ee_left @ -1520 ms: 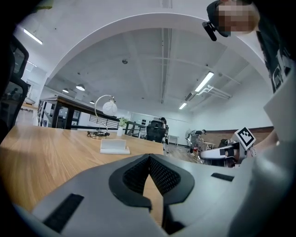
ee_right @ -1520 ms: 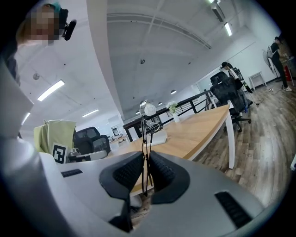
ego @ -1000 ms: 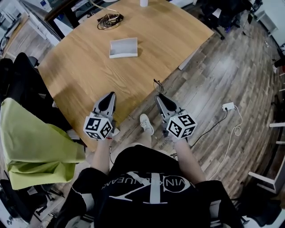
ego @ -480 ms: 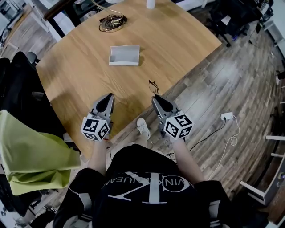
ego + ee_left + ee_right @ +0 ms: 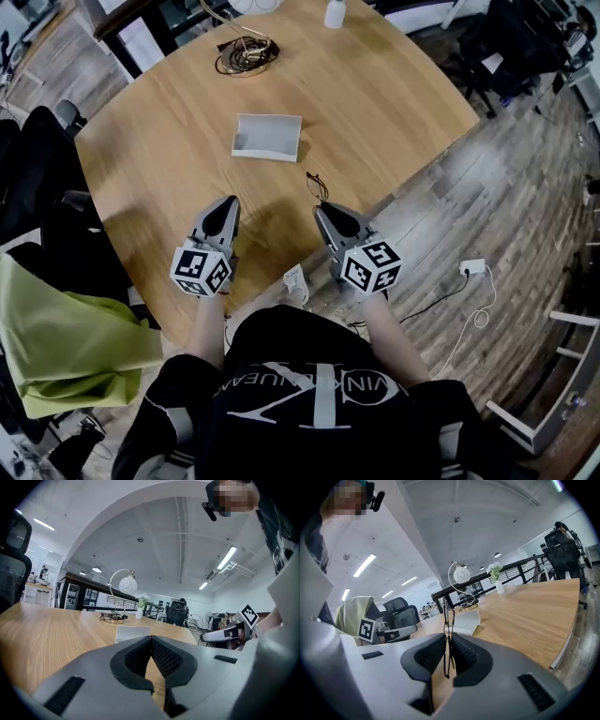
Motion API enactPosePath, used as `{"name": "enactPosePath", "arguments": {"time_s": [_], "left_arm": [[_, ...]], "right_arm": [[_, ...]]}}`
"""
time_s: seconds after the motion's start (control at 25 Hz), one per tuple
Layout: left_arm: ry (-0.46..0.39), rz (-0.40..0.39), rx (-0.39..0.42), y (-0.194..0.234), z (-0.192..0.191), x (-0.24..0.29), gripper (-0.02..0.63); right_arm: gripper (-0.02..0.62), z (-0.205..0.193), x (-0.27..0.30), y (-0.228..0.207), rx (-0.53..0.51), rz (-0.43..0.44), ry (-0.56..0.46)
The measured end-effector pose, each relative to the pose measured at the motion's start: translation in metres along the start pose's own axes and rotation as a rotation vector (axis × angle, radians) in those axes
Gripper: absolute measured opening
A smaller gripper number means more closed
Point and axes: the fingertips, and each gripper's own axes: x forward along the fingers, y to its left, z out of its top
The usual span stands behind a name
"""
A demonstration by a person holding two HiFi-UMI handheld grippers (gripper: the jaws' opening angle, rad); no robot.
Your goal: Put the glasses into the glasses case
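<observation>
Just changed: the person has stepped in toward the table. Both grippers were back at its near edge a moment ago and now reach over the wood, with the case closer ahead of them.
Meaning: I'd call this the carry, roughly midway. The glasses haven't reached the case yet.
Right gripper: narrow, pinching the thin wire frame, which stands upright out of the jaws.
Left gripper: pads meeting at the tips, nothing between them.
Glasses: held in the right gripper above the near part of the table, still apart from the case.
Case: white, lying open on the table, beyond the two grippers and a bit left of the right one.
Around: a cable coil and a bottle at the far side, a green jacket off to the left, and a plug on the floor to the right.
In the way: only bare wood between glasses and case. My worry is that the light case may slide when the frame goes in, so the left gripper may need to steady it.
</observation>
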Motion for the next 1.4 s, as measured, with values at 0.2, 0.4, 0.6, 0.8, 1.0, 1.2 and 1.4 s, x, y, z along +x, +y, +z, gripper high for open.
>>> {"name": "enactPosePath", "arguments": {"time_s": [0.2,0.4,0.6,0.8,1.0,1.2,1.4], "left_arm": [[-0.001,0.038,-0.023,0.015,0.001,0.018,0.015],[0.000,0.060,-0.029,0.025,0.002,0.029,0.015],[-0.003,0.075,-0.035,0.027,0.003,0.033,0.015],[-0.015,0.110,-0.043,0.031,0.005,0.033,0.015],[-0.029,0.143,-0.056,0.035,0.006,0.036,0.015],[-0.036,0.198,-0.074,0.047,0.008,0.036,0.015],[-0.042,0.267,-0.092,0.064,0.010,0.033,0.015]], "right_arm": [[0.058,0.010,0.028,-0.011,-0.022,0.045,0.043],[0.057,0.018,0.047,-0.014,-0.048,0.081,0.067],[0.057,0.022,0.061,-0.018,-0.057,0.100,0.091],[0.058,0.027,0.076,-0.018,-0.068,0.137,0.115],[0.057,0.032,0.097,-0.019,-0.076,0.184,0.147],[0.058,0.038,0.123,-0.020,-0.104,0.234,0.193],[0.058,0.041,0.150,-0.018,-0.145,0.285,0.257]]}}
